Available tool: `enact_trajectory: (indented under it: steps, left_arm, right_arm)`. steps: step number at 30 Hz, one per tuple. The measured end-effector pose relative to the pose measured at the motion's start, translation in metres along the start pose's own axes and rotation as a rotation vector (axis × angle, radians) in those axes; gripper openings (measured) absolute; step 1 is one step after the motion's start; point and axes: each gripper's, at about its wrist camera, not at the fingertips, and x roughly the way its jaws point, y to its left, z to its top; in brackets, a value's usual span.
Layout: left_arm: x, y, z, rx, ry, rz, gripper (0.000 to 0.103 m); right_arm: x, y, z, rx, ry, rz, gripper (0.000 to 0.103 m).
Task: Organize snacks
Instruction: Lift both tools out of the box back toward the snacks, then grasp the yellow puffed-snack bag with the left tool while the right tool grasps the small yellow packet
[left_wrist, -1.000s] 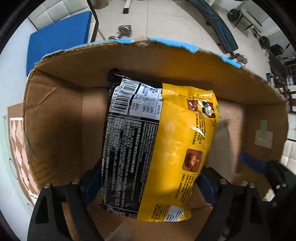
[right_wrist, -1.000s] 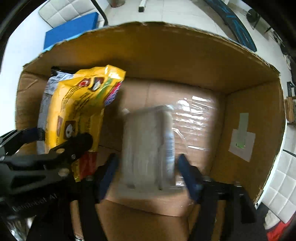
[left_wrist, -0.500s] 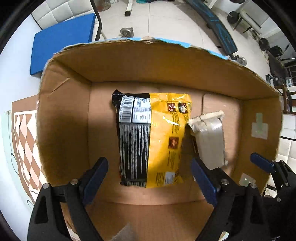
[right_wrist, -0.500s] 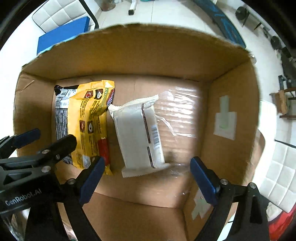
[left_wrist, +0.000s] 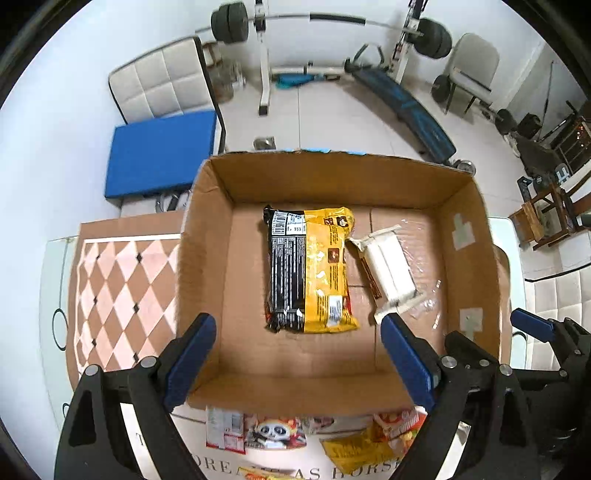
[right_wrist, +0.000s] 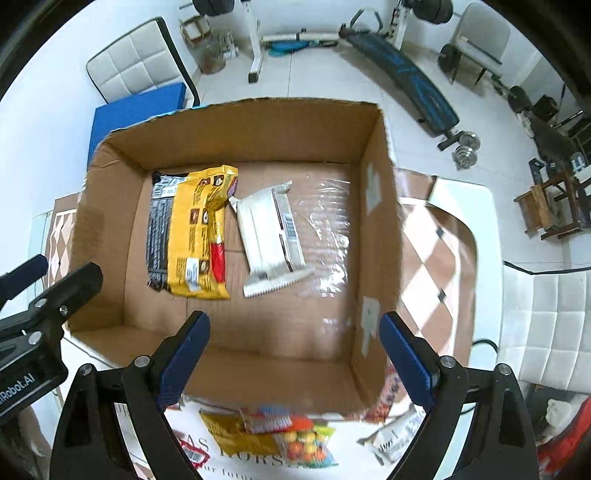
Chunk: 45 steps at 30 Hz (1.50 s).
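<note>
Both the left gripper and right gripper hover with jaws spread wide, empty, above the open brown cardboard box. Inside lie a yellow-and-black snack packet and, just beside it, a white wrapped snack bar.

Brown cardboard box; yellow-and-black snack bag; white packet; pink-and-brown diamond-patterned mat.

Floor: white tiles.
Gym gear: barbell rack, blue-padded weight bench, dumbbells.
Seating: white quilted chair, grey chair.
Mat: blue pad.
</note>
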Motion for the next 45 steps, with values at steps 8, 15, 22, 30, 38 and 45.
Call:
enact_trajectory:
  steps: [8,15,22,30,38,45]
  left_arm:
    - [-0.058,-0.007,-0.039,0.001,-0.136,0.004,0.091]
    - [-0.098,-0.004,-0.070,0.016,-0.208,0.005,0.091]
    - [-0.117,-0.001,-0.096,0.011,-0.224,-0.003,0.091]
    - [-0.091,0.023,-0.142,-0.039,-0.088,-0.011,0.091]
    - [0.002,0.054,-0.205,-0.040,0.182,0.017,0.091]
    - [0.075,0.060,-0.221,0.003,0.330,-0.006,0.091]
  right_arm:
    - [-0.077,0.018,-0.059,-0.023,-0.124,-0.021,0.095]
    - [-0.123,0.025,-0.099,-0.006,-0.212,-0.008,0.095]
    - [-0.141,0.026,-0.136,0.020,-0.229,0.027,0.095]
    - [-0.110,0.019,-0.173,0.047,-0.118,0.069,0.095]
    - [-0.013,0.004,-0.219,0.168,0.133,0.158,0.095]
    - [0.040,0.009,-0.241,0.183,0.264,0.199,0.095]
